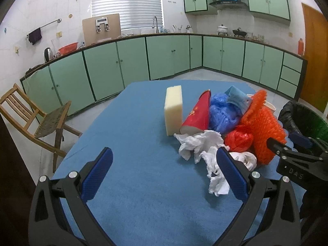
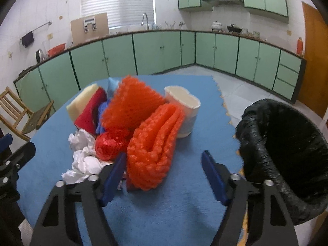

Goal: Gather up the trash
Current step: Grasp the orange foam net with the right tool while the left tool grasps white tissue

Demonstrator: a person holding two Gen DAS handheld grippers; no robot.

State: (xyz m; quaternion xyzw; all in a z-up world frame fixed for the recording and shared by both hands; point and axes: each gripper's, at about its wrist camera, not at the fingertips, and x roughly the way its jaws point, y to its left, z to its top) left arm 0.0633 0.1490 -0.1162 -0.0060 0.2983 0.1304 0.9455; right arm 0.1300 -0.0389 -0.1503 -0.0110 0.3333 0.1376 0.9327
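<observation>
Two hand-held grippers hang open over the desk: the right hand-held gripper should straddle the orange foam net just ahead and squeeze gently, while the left hand-held gripper sits left of that net, beside crumpled tissue.

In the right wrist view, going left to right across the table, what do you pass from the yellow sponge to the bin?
Yellow sponge → red paper cup → orange foam netting → white paper cup → black-lined trash bin.
</observation>
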